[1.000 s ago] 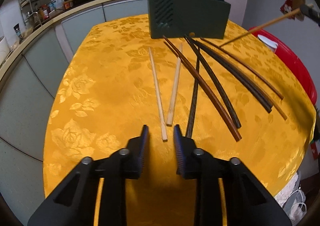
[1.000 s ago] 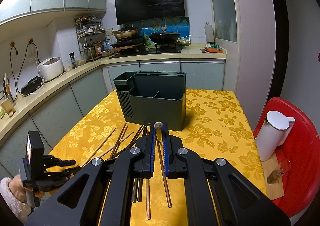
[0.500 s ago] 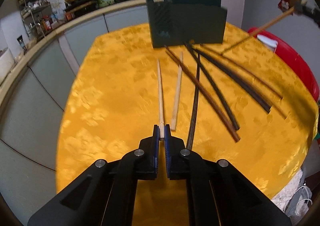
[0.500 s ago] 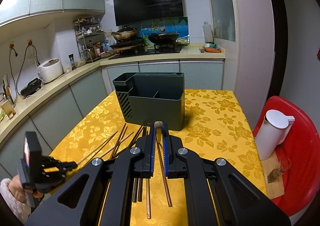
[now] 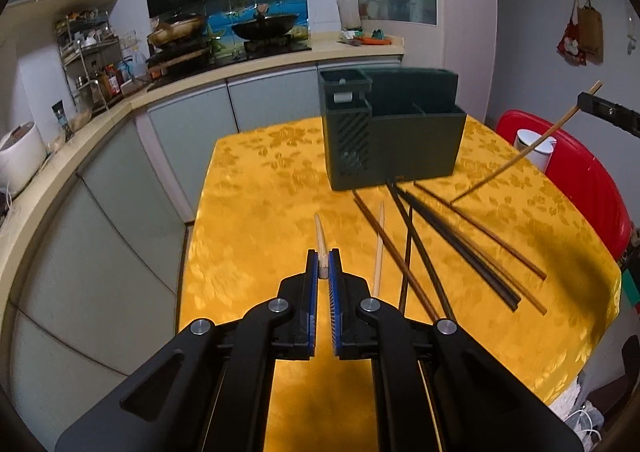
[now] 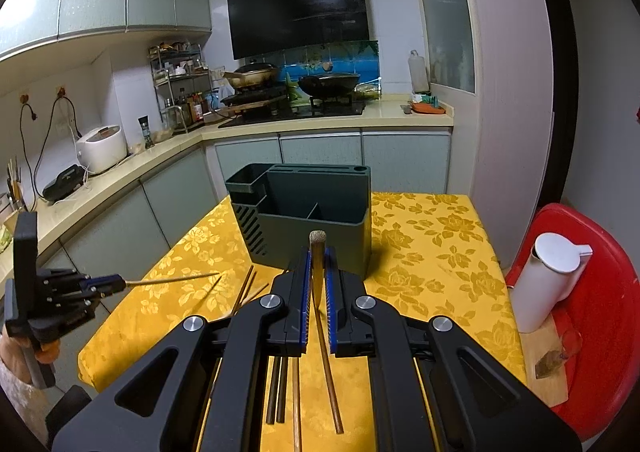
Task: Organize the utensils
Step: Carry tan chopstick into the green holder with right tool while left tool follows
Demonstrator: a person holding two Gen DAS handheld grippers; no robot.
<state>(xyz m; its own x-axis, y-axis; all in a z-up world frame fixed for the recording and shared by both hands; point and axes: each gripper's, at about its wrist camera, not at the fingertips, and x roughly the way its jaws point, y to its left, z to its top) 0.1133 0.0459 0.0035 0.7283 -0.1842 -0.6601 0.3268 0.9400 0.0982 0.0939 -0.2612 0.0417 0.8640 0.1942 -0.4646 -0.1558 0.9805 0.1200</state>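
Since a second ago your left gripper [image 5: 323, 266] has clamped the pale chopstick [image 5: 319, 230] and lifted it level; it juts straight ahead of the tips; your right gripper [image 6: 318, 252] keeps its brown chopstick [image 6: 325, 336] pinched, tilted down; the holder [image 6: 310, 218] stands just beyond those tips; next, I judge, tip each upright over a compartment.

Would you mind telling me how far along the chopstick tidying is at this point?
Little looks done: the holder shows no chopsticks in the compartments visible. In hand: the left gripper is shut on a pale chopstick, lifted off the table; the right gripper is shut on a brown chopstick. Left: several loose chopsticks lying on the yellow tablecloth.
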